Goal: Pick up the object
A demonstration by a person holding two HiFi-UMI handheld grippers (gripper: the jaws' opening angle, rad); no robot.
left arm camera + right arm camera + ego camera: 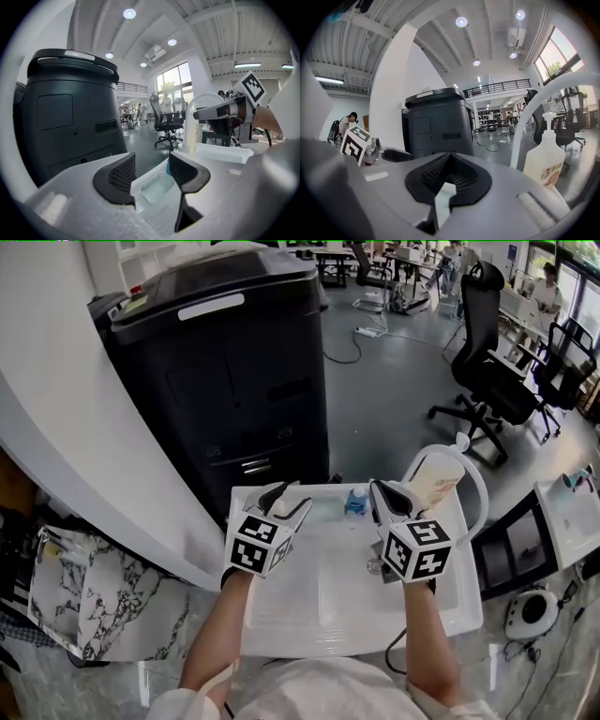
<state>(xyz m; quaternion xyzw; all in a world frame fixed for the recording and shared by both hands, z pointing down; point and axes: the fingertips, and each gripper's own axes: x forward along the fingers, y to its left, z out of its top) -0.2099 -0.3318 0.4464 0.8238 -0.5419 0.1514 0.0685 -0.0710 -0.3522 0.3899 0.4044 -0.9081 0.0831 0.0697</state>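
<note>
Hovering over the white tray in the lower middle of the head view, the left gripper has its jaws spread well apart, with only the tray's shallow recess showing between them. The right gripper has its jaws pressed together on nothing. A pump bottle stands upright at the tray's upper right corner, just right of that gripper and untouched. A small blue-topped item (too small to identify) sits between the grippers, below the big black machine.
</note>
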